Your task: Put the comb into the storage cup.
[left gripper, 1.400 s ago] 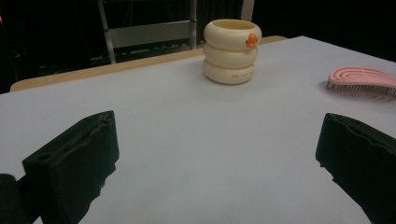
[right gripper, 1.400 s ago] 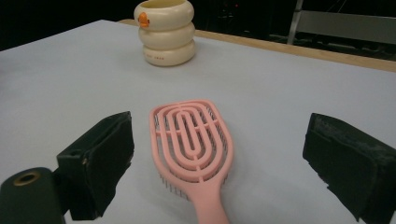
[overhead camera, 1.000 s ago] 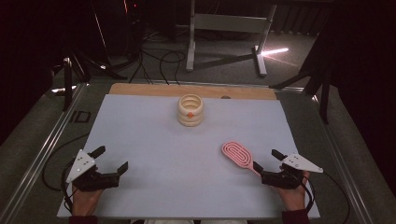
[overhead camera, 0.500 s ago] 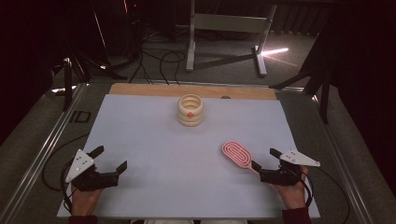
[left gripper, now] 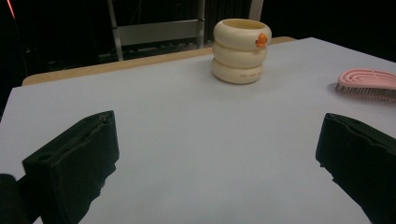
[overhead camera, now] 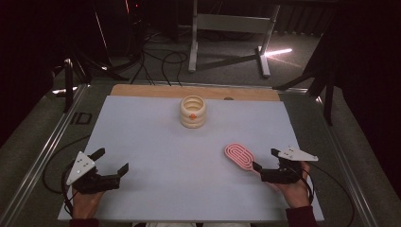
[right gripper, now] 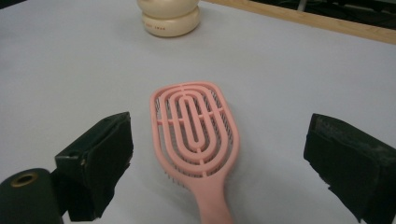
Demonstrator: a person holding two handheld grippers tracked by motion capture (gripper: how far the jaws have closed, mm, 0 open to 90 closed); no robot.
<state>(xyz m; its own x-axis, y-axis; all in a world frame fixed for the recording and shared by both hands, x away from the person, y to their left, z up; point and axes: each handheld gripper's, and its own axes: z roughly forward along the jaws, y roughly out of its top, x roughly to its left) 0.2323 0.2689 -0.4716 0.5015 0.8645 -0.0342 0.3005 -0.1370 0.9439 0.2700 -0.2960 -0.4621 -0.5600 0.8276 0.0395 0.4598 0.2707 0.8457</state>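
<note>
The right gripper point(overhead camera: 263, 160) is lining up on the pink hairbrush point(overhead camera: 240, 156), and that is as far as the work seems to be going: the brush is lying bristles-down on the pale table cover point(overhead camera: 156, 137), near the right front part of it, untouched and not yet lifted. In the right gripper view the jaws are standing wide apart, one on each side of the hairbrush point(right gripper: 194, 135), with its handle point(right gripper: 212, 203) pointing back toward the camera and running between them; neither pad is touching it. Judging from this, the approach is nearly finished, while the closing on the handle, the lift and any carrying are all left to do.

The left gripper point(overhead camera: 113, 162) is resting low at the left front of the table cover, its jaws also spread wide and holding nothing, well apart from the brush. A cream ringed cup point(overhead camera: 193, 111) with a small orange mark is standing upright toward the far middle of the table; in the left gripper view the cup point(left gripper: 239, 50) is looking empty as far as its rim is showing, though its inside is mostly hidden. It may be where the brush is going, but that is only a guess
</note>
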